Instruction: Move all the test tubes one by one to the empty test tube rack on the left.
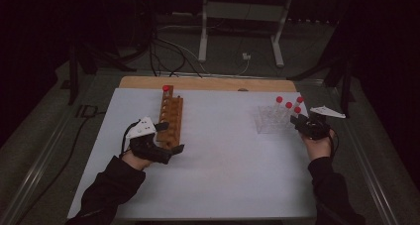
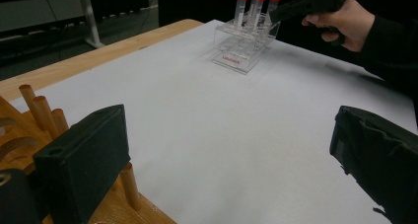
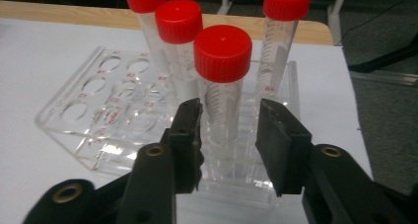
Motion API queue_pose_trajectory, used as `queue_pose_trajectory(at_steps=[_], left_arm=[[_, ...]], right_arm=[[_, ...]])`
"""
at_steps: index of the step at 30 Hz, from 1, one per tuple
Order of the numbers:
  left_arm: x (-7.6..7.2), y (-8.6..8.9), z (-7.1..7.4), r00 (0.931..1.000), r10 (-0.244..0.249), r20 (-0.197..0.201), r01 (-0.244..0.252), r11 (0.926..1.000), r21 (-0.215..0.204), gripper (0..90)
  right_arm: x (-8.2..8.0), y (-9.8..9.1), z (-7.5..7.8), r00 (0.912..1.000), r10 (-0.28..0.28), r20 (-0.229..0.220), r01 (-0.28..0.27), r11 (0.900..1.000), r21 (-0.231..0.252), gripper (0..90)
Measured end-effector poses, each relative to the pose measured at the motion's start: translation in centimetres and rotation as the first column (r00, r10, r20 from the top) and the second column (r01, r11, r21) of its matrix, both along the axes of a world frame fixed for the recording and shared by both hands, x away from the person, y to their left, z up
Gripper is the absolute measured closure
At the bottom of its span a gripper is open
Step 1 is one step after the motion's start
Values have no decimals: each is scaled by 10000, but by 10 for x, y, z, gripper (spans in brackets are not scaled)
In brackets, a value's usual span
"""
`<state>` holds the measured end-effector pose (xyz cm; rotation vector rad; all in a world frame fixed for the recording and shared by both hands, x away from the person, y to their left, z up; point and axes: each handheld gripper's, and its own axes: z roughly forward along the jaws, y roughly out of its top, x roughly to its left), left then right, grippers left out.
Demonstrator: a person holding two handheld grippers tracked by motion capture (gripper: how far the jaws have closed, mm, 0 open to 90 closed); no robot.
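Red-capped clear plastic tube [image 3: 223,86], the nearest of four, stood upright in the clear acrylic rack [image 3: 74,118] at the table's right side, between the jaws of the right gripper [image 3: 229,135]; a narrow gap showed on each side, so the pads were not yet pressing and nothing was grasped. Left gripper [image 1: 163,138] sat with jaws spread wide around the end of the orange wooden peg rack [image 1: 171,117], which held one red-capped tube [image 1: 166,88]. Risks, as judged: the tube wall was smooth and round, so an off-centre squeeze could let it slip or tilt; the rack looked light and could lift with the tube or skid on the white sheet [image 1: 223,155]; the neighbouring tubes [image 3: 178,41] stood close and a jaw could knock them. Caps ribless, matte; pads flat, black, hard-looking.
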<state>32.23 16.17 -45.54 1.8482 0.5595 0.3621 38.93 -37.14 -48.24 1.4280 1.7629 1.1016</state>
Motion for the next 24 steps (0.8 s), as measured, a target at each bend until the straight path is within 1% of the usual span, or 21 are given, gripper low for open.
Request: queue_pose_trajectory(at_steps=[4,6,8,9,13,17,19,22,24], left_arm=[[0,0,0,10000,20,-27,-20,10000,-25,24],[0,1,0,10000,-7,-25,6,10000,-22,24],[0,1,0,10000,-3,6,3,10000,2,24],[0,1,0,10000,5,14,-5,10000,-1,24],[0,1,0,10000,32,-4,-32,10000,-7,24],[1,2,0,10000,41,-32,-41,10000,-23,24],[1,2,0,10000,53,-25,-53,10000,-22,24],[1,2,0,10000,30,-18,-30,10000,-30,24],[1,2,1,10000,58,14,-58,10000,-24,24]], right_arm=[[3,2,-1,10000,70,5,-70,9999,-83,666],[4,4,-2,9999,93,81,-91,9996,-260,701],[5,5,-2,9998,194,104,-191,9995,-250,721],[5,7,-2,9998,135,121,-130,9993,-352,735],[6,8,-1,10000,63,70,-59,9986,-517,748],[6,8,1,10000,12,21,-11,9983,-576,753],[5,9,3,10000,0,25,1,9986,-535,754],[4,9,8,10000,55,58,-50,9977,-674,753],[3,8,11,9999,81,60,-77,9980,-621,754]])
